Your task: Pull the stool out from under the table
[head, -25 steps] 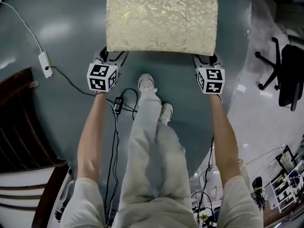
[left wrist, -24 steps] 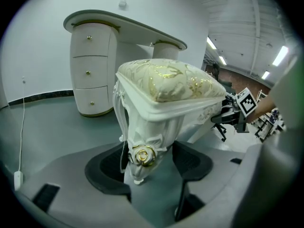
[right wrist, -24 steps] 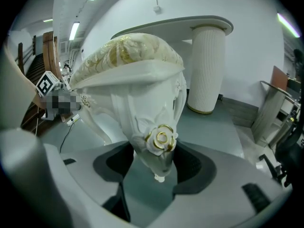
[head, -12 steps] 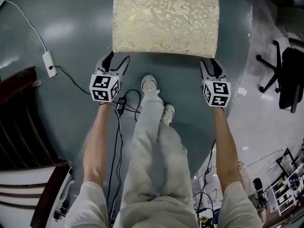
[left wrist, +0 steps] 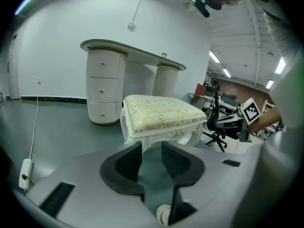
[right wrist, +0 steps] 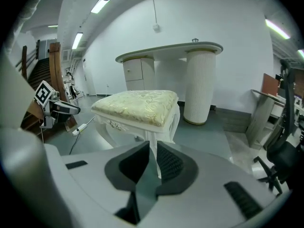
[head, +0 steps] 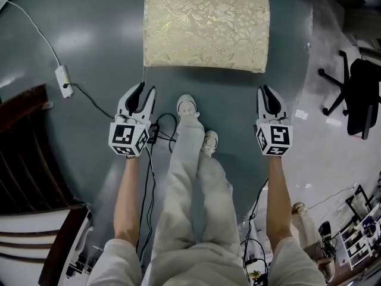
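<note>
Brocade-topped, the stool [head: 206, 26] is judged rigid, probably light, best gripped at the front legs; the left claw [head: 144, 92] and right claw [head: 266, 93] are being closed empty, short of it.

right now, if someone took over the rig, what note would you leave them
Left gripper: empty, jaws closing, not touching the stool.
Right gripper: empty, jaws closing and nearly together, also apart from the stool.
Stool: on the floor just ahead of both grippers, out in front of the table.
Done: stool looks pulled out.
Left: probably nothing.
</note>
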`<action>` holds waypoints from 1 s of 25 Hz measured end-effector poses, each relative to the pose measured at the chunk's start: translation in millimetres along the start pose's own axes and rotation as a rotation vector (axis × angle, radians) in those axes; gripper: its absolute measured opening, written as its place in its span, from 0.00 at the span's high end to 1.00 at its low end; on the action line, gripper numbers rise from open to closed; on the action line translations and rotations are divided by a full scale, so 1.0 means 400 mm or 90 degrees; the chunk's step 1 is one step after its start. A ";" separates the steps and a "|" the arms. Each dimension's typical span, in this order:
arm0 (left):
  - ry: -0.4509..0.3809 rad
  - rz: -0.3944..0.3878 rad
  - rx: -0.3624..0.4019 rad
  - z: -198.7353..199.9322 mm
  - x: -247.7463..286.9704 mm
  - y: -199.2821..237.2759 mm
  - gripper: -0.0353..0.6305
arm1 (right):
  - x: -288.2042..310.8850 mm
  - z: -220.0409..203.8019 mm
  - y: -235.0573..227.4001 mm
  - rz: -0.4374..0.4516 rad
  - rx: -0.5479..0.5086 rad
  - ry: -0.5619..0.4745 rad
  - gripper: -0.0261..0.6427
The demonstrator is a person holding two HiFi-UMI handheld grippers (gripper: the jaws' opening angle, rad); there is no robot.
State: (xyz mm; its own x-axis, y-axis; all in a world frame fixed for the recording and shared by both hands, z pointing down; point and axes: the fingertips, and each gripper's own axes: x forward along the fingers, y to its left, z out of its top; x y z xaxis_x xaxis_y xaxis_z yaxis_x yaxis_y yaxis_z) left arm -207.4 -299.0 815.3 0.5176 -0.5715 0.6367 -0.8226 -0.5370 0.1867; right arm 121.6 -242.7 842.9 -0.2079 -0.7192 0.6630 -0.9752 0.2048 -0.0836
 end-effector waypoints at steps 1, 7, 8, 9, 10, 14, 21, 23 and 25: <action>-0.002 0.000 -0.001 0.006 -0.013 -0.010 0.76 | -0.013 0.006 0.008 0.002 -0.001 -0.002 0.91; -0.005 -0.002 -0.010 0.037 -0.080 -0.062 0.80 | -0.080 0.045 0.056 0.020 -0.007 -0.004 0.97; -0.006 -0.002 -0.013 0.047 -0.091 -0.068 0.80 | -0.090 0.055 0.063 0.023 -0.007 -0.004 0.97; -0.009 -0.003 -0.015 0.059 -0.102 -0.076 0.81 | -0.102 0.067 0.069 0.027 -0.008 -0.005 0.97; -0.012 -0.004 -0.017 0.072 -0.113 -0.084 0.82 | -0.114 0.080 0.075 0.030 -0.009 -0.007 0.97; -0.028 -0.009 -0.009 0.143 -0.147 -0.109 0.91 | -0.159 0.144 0.094 0.044 -0.013 -0.017 0.97; -0.054 -0.031 0.018 0.330 -0.210 -0.179 0.93 | -0.262 0.312 0.076 0.041 -0.014 -0.042 0.97; -0.055 -0.034 0.025 0.391 -0.229 -0.198 0.93 | -0.295 0.374 0.063 0.034 -0.016 -0.053 0.97; -0.058 -0.037 0.029 0.456 -0.243 -0.216 0.93 | -0.328 0.438 0.043 0.025 -0.016 -0.065 0.97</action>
State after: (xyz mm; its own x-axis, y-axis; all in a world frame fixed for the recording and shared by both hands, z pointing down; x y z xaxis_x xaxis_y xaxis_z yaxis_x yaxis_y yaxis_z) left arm -143.7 -310.1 601.0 0.5855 -0.5913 0.5546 -0.7800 -0.5973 0.1865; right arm 118.9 -261.0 624.0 -0.2535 -0.7742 0.5800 -0.9644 0.2493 -0.0886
